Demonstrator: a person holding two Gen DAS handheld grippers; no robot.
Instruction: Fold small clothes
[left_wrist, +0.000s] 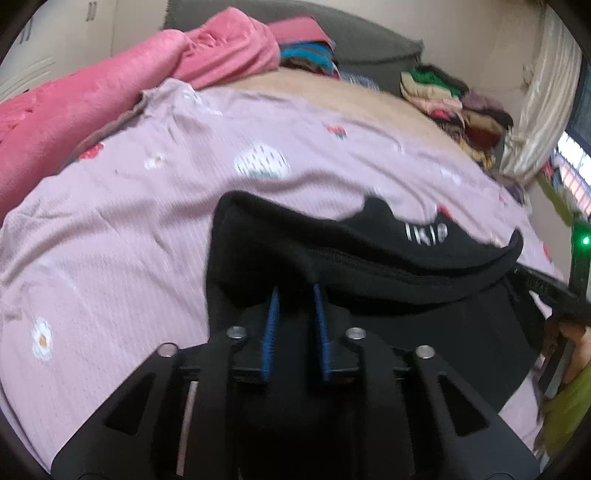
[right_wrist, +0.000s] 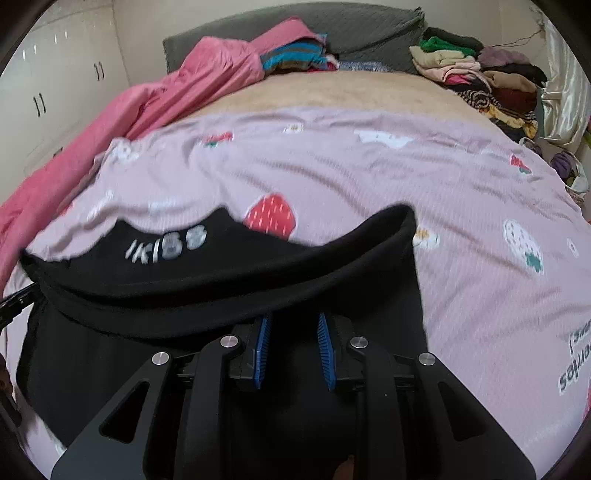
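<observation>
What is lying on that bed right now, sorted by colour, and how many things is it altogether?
Black: 1, the black garment, held by the left hand-held gripper and the right hand-held gripper.
Pink: 1, the pink blanket.
Lilac: 1, the strawberry-print sheet.
Mixed colours: 2 piles, the striped clothes pile and the corner clothes pile.
Total: 5

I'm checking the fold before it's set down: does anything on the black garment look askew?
Yes: the black garment sags between the left gripper and right gripper, and its far edge near the white lettering looks jagged, not straight.
</observation>
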